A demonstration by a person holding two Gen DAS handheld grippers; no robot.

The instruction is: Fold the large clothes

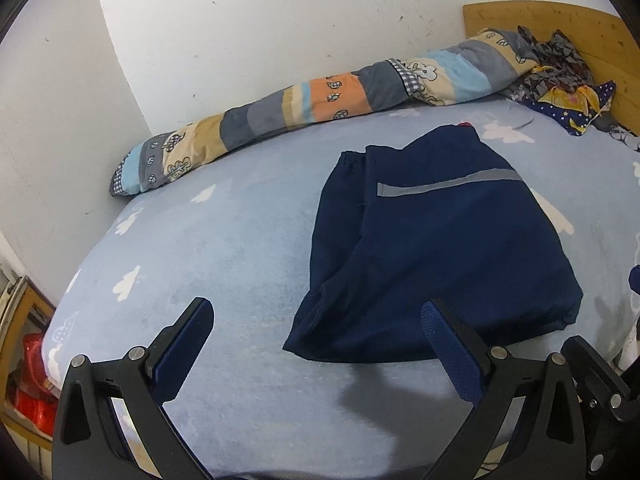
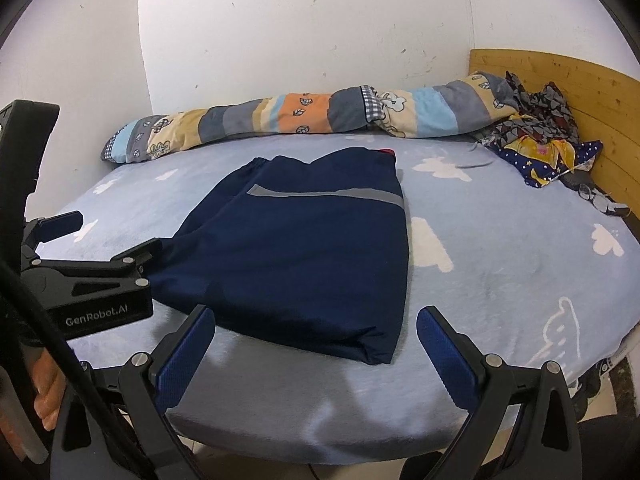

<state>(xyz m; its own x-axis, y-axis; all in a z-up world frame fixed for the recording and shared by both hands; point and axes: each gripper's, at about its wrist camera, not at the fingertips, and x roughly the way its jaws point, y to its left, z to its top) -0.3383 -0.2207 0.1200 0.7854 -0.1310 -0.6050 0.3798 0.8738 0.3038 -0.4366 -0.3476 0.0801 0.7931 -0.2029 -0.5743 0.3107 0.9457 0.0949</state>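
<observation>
A navy garment [image 1: 436, 248] with a grey reflective stripe lies folded into a compact rectangle on the light blue bed sheet [image 1: 224, 248]. My left gripper [image 1: 316, 316] is open just short of its near left corner, holding nothing. In the right wrist view the same garment [image 2: 304, 248] lies flat, and my right gripper [image 2: 316, 322] hovers open over its near edge, empty. The left gripper [image 2: 108, 236] shows from the side there, at the garment's left edge. A hand [image 2: 48, 392] grips its handle.
A rolled patchwork quilt [image 2: 304, 118] lies along the wall at the back. Crumpled patterned clothes [image 2: 544, 140] are piled at the wooden headboard [image 2: 592, 96] on the right. Beyond the bed's left edge stands a red object [image 1: 36, 380]. Bare sheet stretches right of the garment.
</observation>
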